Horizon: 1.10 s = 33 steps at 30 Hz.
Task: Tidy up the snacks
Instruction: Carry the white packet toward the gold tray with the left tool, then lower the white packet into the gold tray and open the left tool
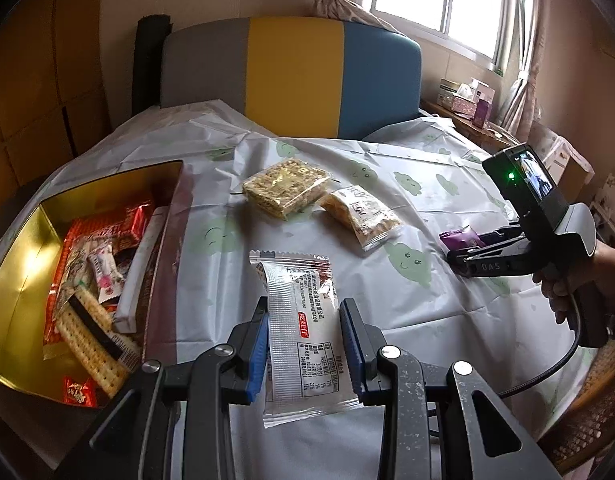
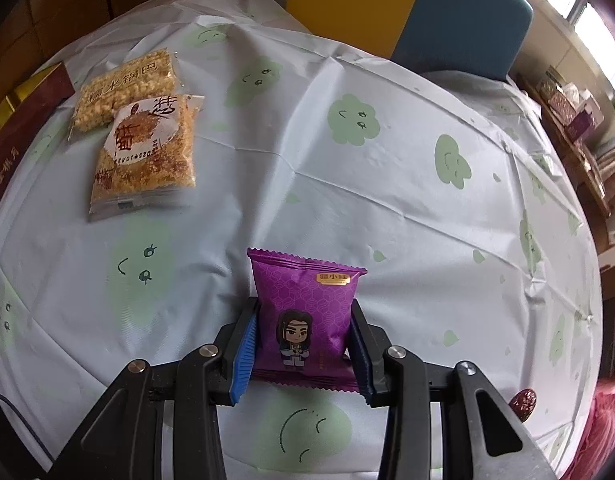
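My left gripper (image 1: 303,314) has its fingers around a silver-white snack packet (image 1: 303,332) lying on the tablecloth; the blue pads stand just off its sides. My right gripper (image 2: 305,320) is shut on a purple snack packet (image 2: 305,312) with a cartoon figure; it also shows in the left wrist view (image 1: 463,238). A gold-lined box (image 1: 19,264) at the left holds several snacks. Two clear packets of rice crackers (image 1: 287,186) (image 1: 361,214) lie mid-table, and also show in the right wrist view (image 2: 125,88) (image 2: 145,152).
The round table carries a white cloth (image 2: 347,200) with green cloud faces. A grey, yellow and blue chair (image 1: 295,76) stands behind it. Boxes (image 1: 471,100) sit on a sideboard by the window at right.
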{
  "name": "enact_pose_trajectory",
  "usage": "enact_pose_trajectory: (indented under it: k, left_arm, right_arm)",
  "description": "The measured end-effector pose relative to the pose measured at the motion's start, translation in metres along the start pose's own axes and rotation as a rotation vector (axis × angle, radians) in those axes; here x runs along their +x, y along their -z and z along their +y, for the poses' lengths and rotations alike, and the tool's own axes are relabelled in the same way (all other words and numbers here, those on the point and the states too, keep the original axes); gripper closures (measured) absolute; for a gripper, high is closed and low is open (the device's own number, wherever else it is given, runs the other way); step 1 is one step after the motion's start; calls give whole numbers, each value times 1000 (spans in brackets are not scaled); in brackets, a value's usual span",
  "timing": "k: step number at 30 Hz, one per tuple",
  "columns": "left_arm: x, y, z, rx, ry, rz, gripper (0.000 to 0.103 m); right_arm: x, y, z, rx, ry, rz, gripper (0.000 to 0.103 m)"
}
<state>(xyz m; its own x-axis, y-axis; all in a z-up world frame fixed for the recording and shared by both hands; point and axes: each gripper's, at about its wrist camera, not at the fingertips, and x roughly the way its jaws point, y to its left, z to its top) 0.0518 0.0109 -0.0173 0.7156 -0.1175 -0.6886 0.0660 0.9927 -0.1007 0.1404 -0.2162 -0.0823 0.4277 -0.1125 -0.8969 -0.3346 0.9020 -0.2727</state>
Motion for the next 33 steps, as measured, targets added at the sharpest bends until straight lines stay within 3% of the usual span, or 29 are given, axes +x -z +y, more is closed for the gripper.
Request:
enact_pose_trajectory:
  k: [14,21,28,33]
  left_arm:
    - [-22,-2,39,-112,-13,-10,69]
    - [-47,-10,113,-277,-123,-48,69]
    - [-60,3,201,-513,-251,-34,69]
    - [-56,11,217,-545,-266,-12,69]
  right_arm:
    - [-6,1,5,-35,23,-13,62]
    - [-7,2,9,-58,40,-18,62]
    - [-10,3,14,-82,56,-21,62]
    - [-10,3,15,-88,62,-22,62]
